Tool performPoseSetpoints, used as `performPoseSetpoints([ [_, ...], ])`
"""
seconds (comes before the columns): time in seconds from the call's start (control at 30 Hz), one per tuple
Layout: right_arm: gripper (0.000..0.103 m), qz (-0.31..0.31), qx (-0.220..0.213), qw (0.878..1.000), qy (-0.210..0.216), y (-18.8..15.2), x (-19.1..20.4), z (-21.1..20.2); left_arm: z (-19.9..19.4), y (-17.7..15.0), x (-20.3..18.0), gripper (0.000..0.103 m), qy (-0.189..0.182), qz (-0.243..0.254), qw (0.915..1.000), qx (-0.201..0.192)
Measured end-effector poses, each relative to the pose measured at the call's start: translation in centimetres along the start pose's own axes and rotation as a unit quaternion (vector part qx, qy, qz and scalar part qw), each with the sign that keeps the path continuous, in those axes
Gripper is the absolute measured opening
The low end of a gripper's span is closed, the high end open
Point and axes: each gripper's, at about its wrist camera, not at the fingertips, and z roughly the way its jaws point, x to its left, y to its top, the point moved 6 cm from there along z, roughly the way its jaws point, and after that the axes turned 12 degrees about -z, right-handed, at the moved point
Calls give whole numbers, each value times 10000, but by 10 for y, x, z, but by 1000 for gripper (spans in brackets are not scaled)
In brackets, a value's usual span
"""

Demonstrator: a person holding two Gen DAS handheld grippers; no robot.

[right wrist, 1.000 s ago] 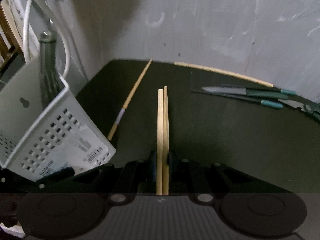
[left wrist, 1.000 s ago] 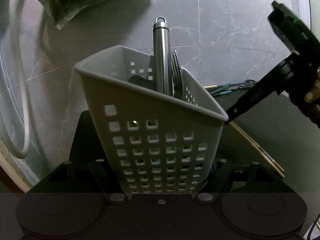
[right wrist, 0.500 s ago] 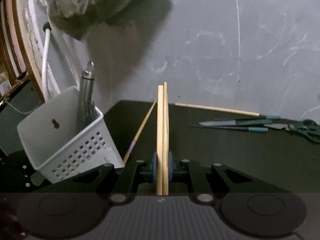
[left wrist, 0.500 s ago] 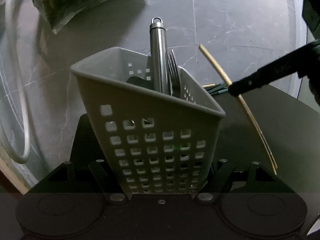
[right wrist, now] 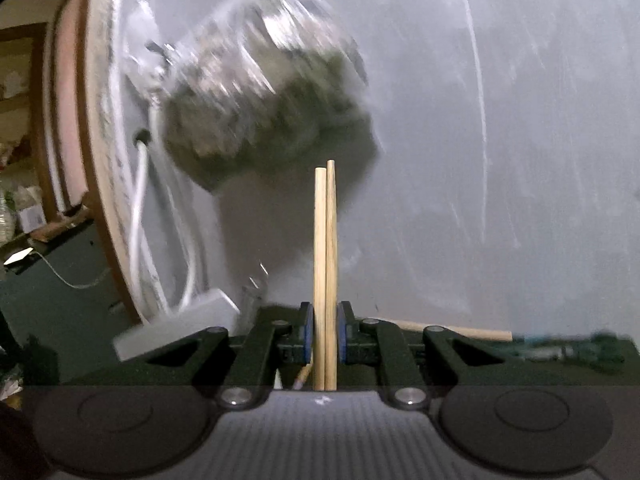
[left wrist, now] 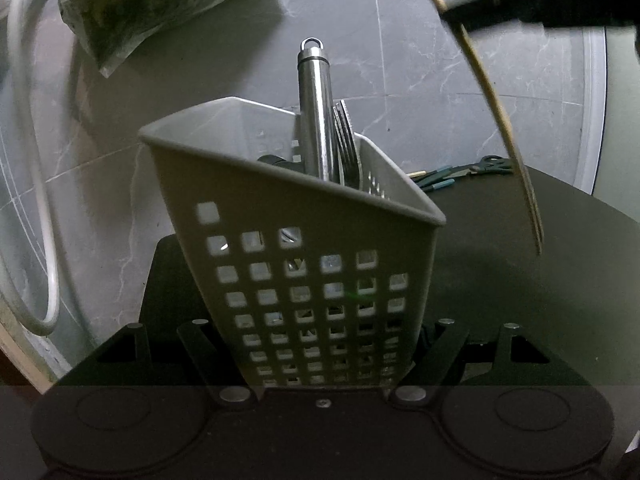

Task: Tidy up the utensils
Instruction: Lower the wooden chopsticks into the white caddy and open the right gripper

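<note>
Two wooden chopsticks [right wrist: 325,272] stand side by side in the right tongs [right wrist: 325,334], and the blue pads [right wrist: 305,336] press on them from both sides, so those tongs are clamped on the sticks. The sticks point up in front of a grey wall, and the view from that side is blurry. From the left side you can see the same sticks [left wrist: 502,120] hanging in the air to the right of the basket, well above the dark worktop [left wrist: 520,280], with the far end slanting down. The left tongs [left wrist: 324,360] are clamped on the white basket [left wrist: 280,216] near its bottom (it has lots of little square holes), and the basket leans a bit. Inside it stand a shiny metal handle [left wrist: 316,108] with a ring on top and some forks [left wrist: 347,148] just beside it. Farther back on the worktop lie scissors [left wrist: 490,165] and some green-handled tools [left wrist: 438,178]. A plastic bag [left wrist: 160,4] and a white hose [left wrist: 28,160] are by the wall.
</note>
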Motion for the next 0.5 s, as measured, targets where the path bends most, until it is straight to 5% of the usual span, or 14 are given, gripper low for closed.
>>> performPoseSetpoints([
  [0.3,14,-268,-1017,9927,582,80,36,-16,0,5,0,78,38,-25,10000,75],
  [0.5,14,-36,-1372,9866,885,81,56,13,1,6,-1,78,70,-36,10000,60],
])
